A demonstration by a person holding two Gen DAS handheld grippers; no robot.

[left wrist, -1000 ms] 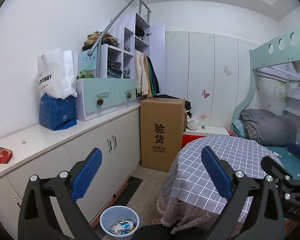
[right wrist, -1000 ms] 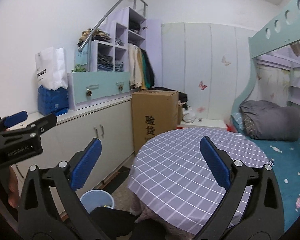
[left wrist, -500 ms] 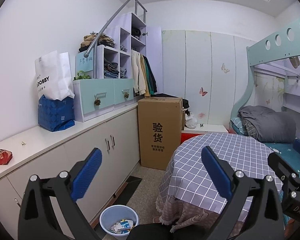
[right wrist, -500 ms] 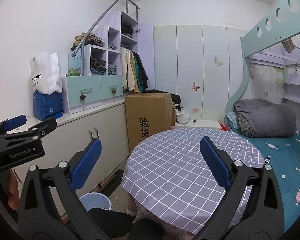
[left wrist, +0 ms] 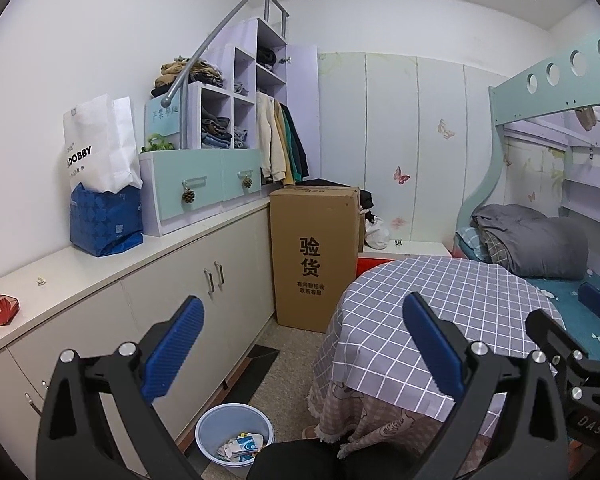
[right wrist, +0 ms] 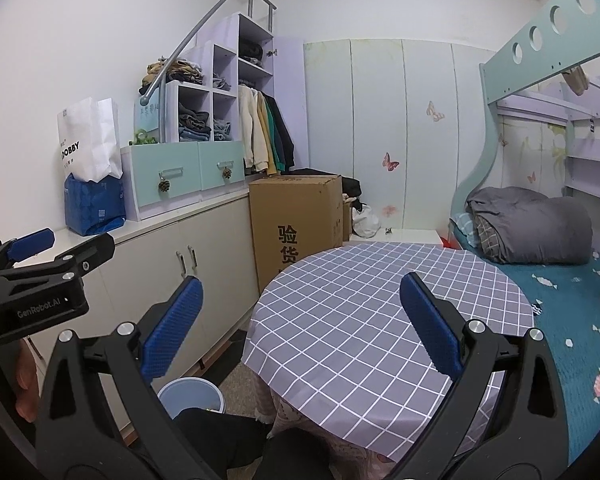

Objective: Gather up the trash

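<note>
Standing between grippers and bin [left wrist: 234, 439]: table [left wrist: 440, 320].

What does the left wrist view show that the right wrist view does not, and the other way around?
Only the left wrist view shows the red crumpled wrapper on the countertop, and the trash inside the blue bin. Only the right wrist view shows the left tongs from the side with part of the hand holding them, and the candy-print bedspread widely. Both show the checked round table, bare on top, the cardboard box, and open, empty tongs.
</note>
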